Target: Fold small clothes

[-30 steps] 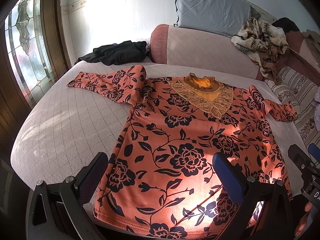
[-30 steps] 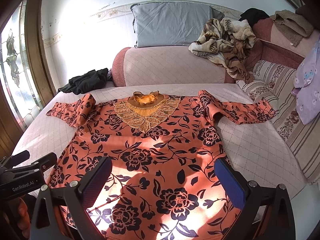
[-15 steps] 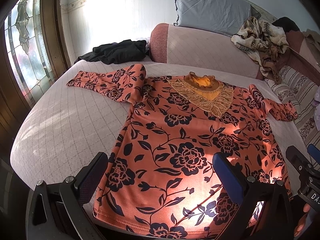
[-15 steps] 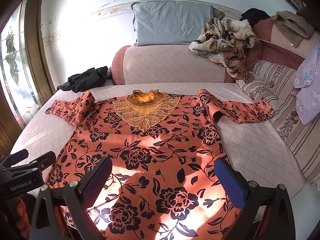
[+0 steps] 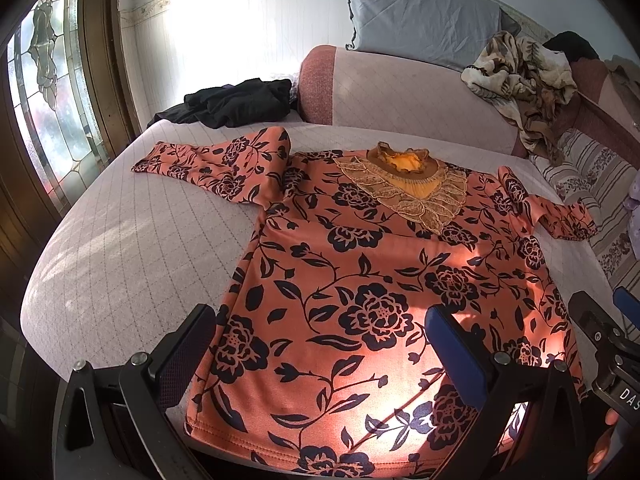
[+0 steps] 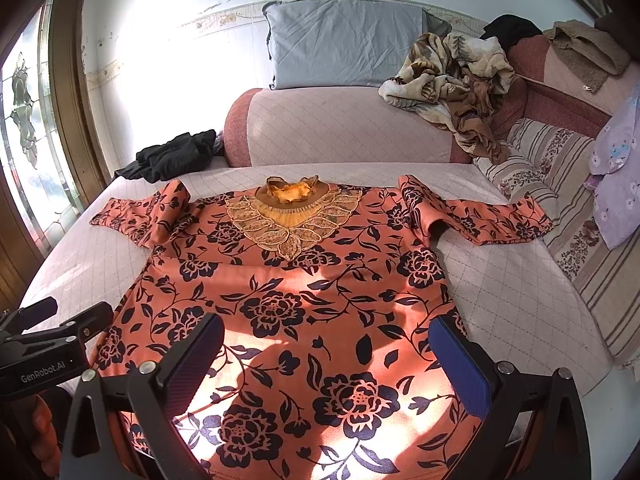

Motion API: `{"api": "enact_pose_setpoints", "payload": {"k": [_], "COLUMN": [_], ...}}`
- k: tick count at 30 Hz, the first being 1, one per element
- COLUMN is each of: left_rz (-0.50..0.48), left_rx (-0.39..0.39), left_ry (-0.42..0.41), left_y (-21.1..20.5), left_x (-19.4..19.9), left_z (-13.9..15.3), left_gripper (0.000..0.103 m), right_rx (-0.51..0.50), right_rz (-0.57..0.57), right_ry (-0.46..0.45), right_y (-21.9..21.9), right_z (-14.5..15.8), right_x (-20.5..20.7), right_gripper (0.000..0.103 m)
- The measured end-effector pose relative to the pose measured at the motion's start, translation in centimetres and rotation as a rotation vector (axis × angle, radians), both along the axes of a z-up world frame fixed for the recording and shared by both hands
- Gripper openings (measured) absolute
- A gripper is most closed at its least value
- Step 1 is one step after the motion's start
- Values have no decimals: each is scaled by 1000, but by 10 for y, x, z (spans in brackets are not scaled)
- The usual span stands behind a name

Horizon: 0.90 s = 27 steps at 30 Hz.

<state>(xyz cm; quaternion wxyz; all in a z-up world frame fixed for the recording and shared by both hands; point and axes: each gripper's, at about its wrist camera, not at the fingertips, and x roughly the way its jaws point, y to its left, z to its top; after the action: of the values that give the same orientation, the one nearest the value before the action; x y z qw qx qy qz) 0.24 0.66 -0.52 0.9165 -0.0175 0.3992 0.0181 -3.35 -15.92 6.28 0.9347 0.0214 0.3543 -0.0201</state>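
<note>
A pale quilted bed (image 5: 120, 248) fills the left wrist view, with a stained-glass window (image 5: 48, 92) at the left, a black garment (image 5: 236, 102) near the far edge, a grey pillow (image 5: 420, 20) against the wall and a crumpled brown blanket (image 5: 520, 76) on the padded bolster. An orange top (image 5: 360, 280) with black flowers lies flat and face up on the bed, sleeves spread to either side, gold lace collar (image 5: 408, 184) at the far end and hem nearest the camera. The left gripper (image 5: 320, 340) hangs above the hem with its fingers released wide, holding nothing; compared with a second ago the top sits a shade lower in view, otherwise unchanged. The right gripper shows at the right edge of this view. In the right wrist view the same bed (image 6: 512, 300) carries the top (image 6: 304, 300), its right sleeve (image 6: 488, 220) reaching toward a striped cushion (image 6: 560, 184). The right gripper (image 6: 324, 344) also hovers over the hem, fingers spread apart and empty. The top has drifted slightly down in this view since the earlier frame, and it lies just as it did.
</note>
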Motion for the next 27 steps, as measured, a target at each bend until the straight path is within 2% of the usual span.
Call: {"api": "enact_pose_setpoints", "payload": {"k": [27], "left_rz": [-4], "left_rx": [0], "left_ry": [5], "left_y": [-2], "left_x": [1], "left_z": [0], "left_gripper": [103], "right_rx": [-5], "right_rz": [11], "right_ry": [9], "right_y": [3], "right_z": [-5], "right_x": [3], "right_gripper": [103]}}
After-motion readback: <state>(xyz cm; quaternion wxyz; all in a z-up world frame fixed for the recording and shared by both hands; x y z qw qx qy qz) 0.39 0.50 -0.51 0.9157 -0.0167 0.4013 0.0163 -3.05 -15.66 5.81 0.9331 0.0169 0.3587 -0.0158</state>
